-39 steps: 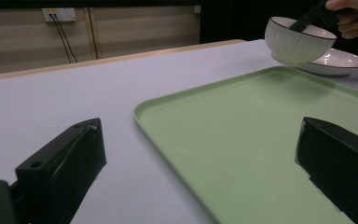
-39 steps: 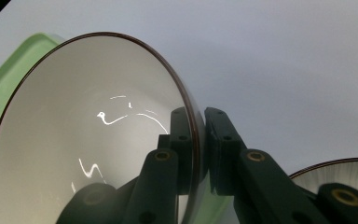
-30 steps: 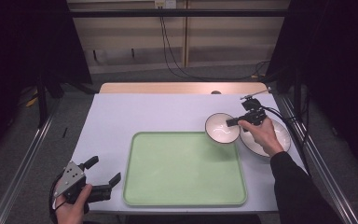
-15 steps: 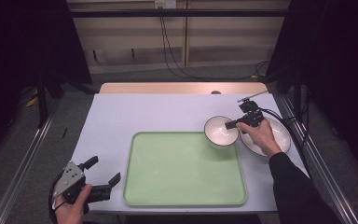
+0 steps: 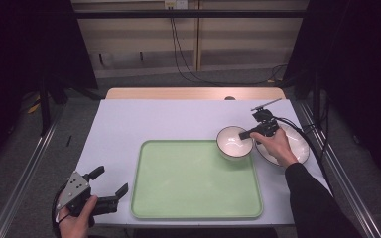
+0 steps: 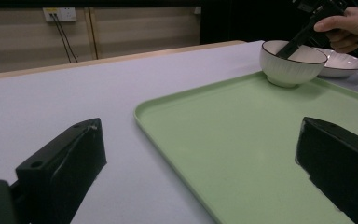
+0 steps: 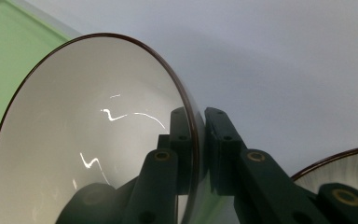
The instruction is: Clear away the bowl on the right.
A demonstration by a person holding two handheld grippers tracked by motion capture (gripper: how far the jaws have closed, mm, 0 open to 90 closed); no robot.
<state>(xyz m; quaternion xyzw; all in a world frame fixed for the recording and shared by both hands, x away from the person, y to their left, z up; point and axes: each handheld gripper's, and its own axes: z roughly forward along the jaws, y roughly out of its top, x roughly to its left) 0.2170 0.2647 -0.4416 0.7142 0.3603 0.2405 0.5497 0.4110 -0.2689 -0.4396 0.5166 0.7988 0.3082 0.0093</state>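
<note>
While right claw (image 5: 245,134) is pinching bowl (image 5: 234,143) rim at tray (image 5: 196,181) far right corner, thin grip risking slip, bowl tipping or clipping plate (image 5: 292,145) beside it. Left claw (image 5: 110,186) idling wide open, holding nothing, near counter (image 5: 144,119) front left corner.

The right gripper (image 5: 246,134), at about three o'clock in the high view, points toward nine o'clock, its jaws clamped tight on a thin rim; the right hand (image 5: 278,146) grips it from behind, forearm running to five o'clock. At seven o'clock, the left gripper (image 5: 110,187) rests with jaws spread wide, left hand (image 5: 77,220) beneath.
</note>
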